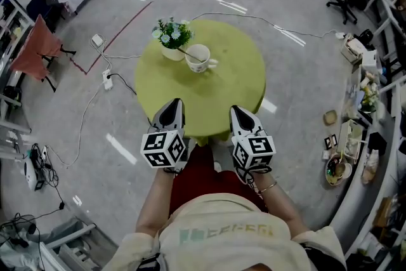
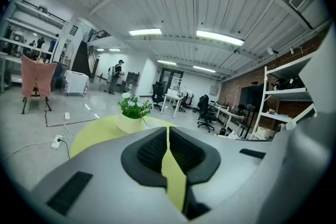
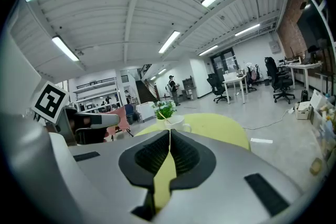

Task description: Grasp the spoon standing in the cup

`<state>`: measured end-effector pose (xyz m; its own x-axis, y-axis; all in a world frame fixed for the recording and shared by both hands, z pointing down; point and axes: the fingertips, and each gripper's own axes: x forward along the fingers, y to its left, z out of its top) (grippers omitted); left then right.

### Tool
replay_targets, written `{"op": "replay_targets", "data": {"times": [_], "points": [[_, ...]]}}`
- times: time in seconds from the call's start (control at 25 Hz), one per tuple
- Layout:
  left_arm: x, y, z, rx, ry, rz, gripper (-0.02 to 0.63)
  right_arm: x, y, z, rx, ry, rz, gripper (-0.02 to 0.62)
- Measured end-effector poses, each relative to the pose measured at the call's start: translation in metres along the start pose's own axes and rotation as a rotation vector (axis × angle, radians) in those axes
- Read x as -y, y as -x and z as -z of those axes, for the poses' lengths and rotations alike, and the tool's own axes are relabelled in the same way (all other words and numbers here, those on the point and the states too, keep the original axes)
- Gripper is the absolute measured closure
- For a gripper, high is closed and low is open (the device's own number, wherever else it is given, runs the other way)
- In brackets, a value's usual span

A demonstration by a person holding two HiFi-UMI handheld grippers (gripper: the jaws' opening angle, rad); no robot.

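A white cup stands on the far half of the round yellow-green table, with a spoon leaning in it toward the upper left. Both grippers hover side by side over the table's near edge, well short of the cup. My left gripper is shut with nothing in it, and so is my right gripper. In the right gripper view the cup shows just past the shut gripper. The left gripper view hides the cup behind its jaws.
A small white pot of flowers stands just left of and behind the cup, also seen as the pot of flowers. On the floor to the left lie cables and a power strip. A cloth-draped chair is far left, cluttered shelves right.
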<state>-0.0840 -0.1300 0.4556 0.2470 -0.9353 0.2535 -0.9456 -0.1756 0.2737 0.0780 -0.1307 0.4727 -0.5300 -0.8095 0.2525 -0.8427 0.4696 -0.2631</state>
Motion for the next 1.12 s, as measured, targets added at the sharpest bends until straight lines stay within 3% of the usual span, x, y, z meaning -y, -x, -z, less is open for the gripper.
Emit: {"op": "replay_targets", "data": {"times": [1.12], "points": [[-0.072, -0.147, -0.028, -0.076, 0.003, 0.014, 0.574, 0.035, -0.149, -0.047, -0.018, 0.013, 0.018, 0.558]]}}
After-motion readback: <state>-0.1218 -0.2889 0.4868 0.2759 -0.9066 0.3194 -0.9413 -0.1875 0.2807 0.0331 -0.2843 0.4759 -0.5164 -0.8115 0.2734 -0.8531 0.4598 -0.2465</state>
